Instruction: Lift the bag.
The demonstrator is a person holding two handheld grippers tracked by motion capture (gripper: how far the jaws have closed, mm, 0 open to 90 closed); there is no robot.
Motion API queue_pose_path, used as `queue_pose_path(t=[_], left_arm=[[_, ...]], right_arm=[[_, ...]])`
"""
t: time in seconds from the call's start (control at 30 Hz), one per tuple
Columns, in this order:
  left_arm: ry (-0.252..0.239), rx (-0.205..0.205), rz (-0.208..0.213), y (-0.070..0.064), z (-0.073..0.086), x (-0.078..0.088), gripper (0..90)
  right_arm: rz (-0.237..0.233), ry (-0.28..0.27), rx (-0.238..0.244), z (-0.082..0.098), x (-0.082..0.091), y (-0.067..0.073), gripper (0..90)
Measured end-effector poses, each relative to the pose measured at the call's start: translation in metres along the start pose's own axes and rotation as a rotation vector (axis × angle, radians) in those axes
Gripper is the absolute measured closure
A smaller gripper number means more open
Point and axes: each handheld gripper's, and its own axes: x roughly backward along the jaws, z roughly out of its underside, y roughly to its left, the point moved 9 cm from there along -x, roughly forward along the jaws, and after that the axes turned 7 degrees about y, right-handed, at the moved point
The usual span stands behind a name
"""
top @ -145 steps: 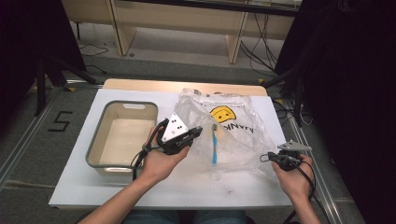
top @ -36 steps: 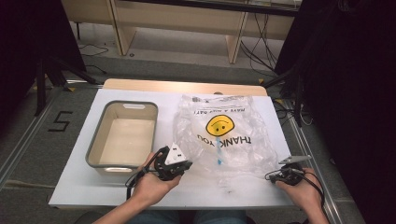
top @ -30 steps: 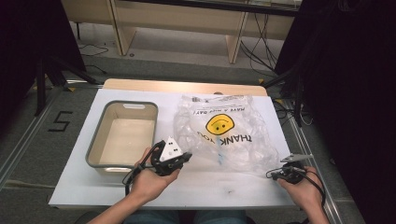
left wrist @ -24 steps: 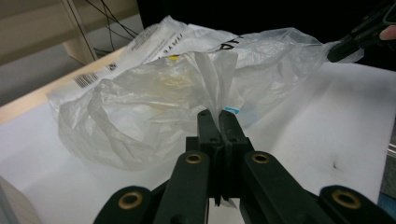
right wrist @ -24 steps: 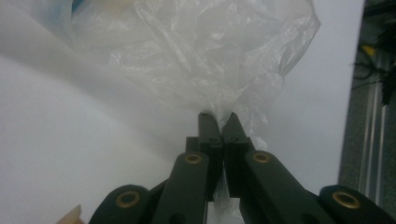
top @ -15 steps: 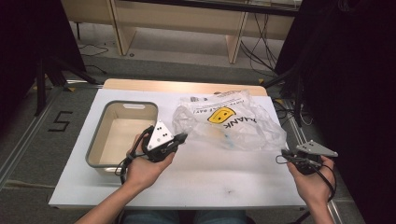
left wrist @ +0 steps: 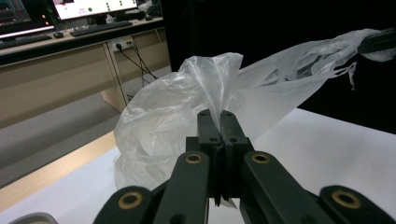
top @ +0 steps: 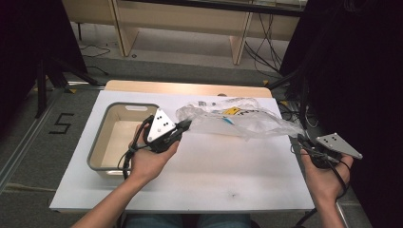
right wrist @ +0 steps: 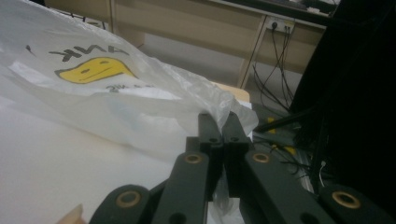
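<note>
Beige bin (top: 102,142): sits at the left of the white table (top: 214,175), long axis running near to far, open top up.
Left gripper (top: 183,127): just right of the bin, tips pointing right and a little far; jaws pressed together on a bunched corner of the plastic bag (top: 240,121). In the left gripper view (left wrist: 221,116) the film rises straight out from between the closed tips.
Plastic bag: clear film with a yellow smiley print (right wrist: 91,70), pulled into a long band between the two grippers, lifted above the table's middle; long axis left to right, its right end dipping nearer.
Right gripper (top: 304,141): at the table's right edge, tips pointing left; jaws clamped together on the bag's other end, seen pinched in the right gripper view (right wrist: 222,119).
</note>
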Motion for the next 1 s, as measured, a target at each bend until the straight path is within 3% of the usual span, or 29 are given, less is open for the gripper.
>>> queue_pose_path(t=[0.3, 1.0], left_arm=[[-0.057, 0.008, -0.023, 0.007, -0.019, 0.008, 89.4], [-0.142, 0.037, -0.061, 0.019, -0.038, 0.021, 89.4]], right_arm=[[0.035, -0.062, -0.022, -0.015, 0.006, -0.005, 90.0], [0.069, -0.182, -0.026, -0.043, 0.022, -0.008, 90.0]])
